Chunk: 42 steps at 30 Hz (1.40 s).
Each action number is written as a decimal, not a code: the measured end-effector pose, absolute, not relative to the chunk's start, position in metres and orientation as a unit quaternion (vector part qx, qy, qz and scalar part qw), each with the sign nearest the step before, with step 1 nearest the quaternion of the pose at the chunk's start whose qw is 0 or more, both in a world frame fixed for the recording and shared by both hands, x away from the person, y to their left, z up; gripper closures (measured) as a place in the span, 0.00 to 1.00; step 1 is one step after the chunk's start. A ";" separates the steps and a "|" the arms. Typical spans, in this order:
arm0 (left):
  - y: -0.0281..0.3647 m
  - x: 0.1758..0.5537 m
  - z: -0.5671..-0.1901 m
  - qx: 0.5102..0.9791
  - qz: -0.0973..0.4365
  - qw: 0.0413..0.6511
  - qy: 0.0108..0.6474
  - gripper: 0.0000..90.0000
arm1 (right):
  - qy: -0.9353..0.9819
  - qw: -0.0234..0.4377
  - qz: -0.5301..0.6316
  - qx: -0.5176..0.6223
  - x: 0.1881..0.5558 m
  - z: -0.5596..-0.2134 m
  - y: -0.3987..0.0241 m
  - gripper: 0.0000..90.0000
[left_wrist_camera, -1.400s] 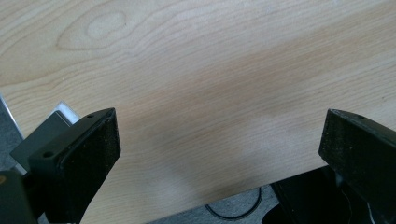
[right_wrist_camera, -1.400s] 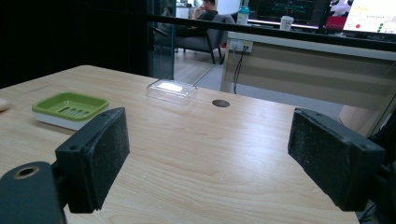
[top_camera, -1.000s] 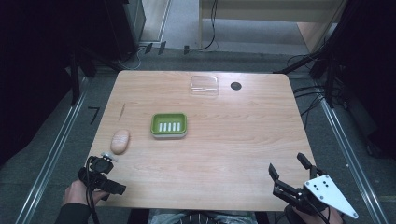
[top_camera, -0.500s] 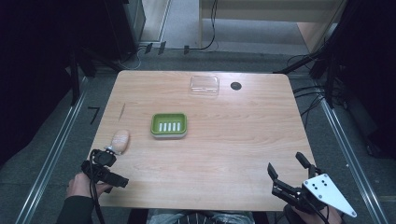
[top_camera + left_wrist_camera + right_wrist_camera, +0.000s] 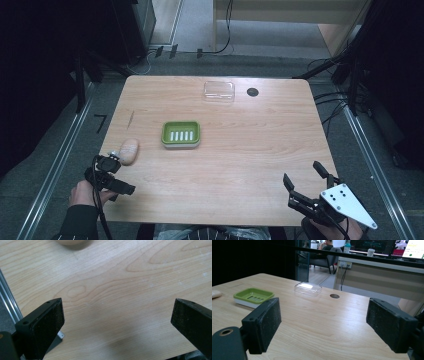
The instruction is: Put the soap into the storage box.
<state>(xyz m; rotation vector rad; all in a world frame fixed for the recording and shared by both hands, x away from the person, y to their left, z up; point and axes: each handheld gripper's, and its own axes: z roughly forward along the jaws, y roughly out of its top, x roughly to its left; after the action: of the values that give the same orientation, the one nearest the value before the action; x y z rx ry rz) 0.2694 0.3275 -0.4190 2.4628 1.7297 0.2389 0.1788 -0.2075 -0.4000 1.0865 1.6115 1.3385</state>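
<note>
L tongs (image 5: 116, 172) released, jaws wide, just short of beige soap (image 5: 129, 151) near table (image 5: 240, 165) left edge. R tongs (image 5: 310, 187) released too, over front right corner, nothing between jaws.

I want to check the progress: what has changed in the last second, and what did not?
The left claw moved up and slightly outward along the table's left edge, toward the beige soap; its jaws are open and hold nothing. The right claw stayed open near the front right corner. The soap, the green soap dish and the clear lid did not move.
</note>
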 end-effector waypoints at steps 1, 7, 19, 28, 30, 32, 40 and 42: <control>0.327 0.271 -0.418 0.814 0.081 0.061 0.572 0.00 | 0.630 0.382 0.526 0.425 0.179 -0.400 -0.208 0.15; 0.322 0.278 -0.417 0.818 0.086 0.064 0.565 0.00 | 0.628 0.380 0.528 0.427 0.178 -0.400 -0.210 0.15; 0.321 0.306 -0.418 0.814 0.085 0.079 0.569 0.00 | 0.627 0.381 0.528 0.427 0.178 -0.400 -0.210 0.15; 0.324 0.323 -0.421 0.809 0.085 0.083 0.576 0.00 | 0.629 0.383 0.527 0.424 0.178 -0.400 -0.209 0.15; 0.325 0.325 -0.420 0.806 0.084 0.089 0.579 0.00 | 0.629 0.384 0.527 0.424 0.178 -0.400 -0.208 0.15; 0.326 0.328 -0.420 0.803 0.087 0.091 0.582 0.00 | 0.628 0.383 0.527 0.425 0.178 -0.400 -0.208 0.15; 0.330 0.345 -0.420 0.793 0.088 0.098 0.595 0.00 | 0.628 0.382 0.528 0.426 0.177 -0.400 -0.209 0.15; 0.331 0.349 -0.421 0.790 0.088 0.099 0.598 0.00 | 0.628 0.383 0.528 0.425 0.177 -0.400 -0.209 0.15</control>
<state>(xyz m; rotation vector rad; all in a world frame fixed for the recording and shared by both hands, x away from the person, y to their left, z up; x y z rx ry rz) 0.3495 0.3312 -0.4209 2.3365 1.7699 0.2591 0.1774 -0.2090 -0.4001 1.0839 1.6003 1.3453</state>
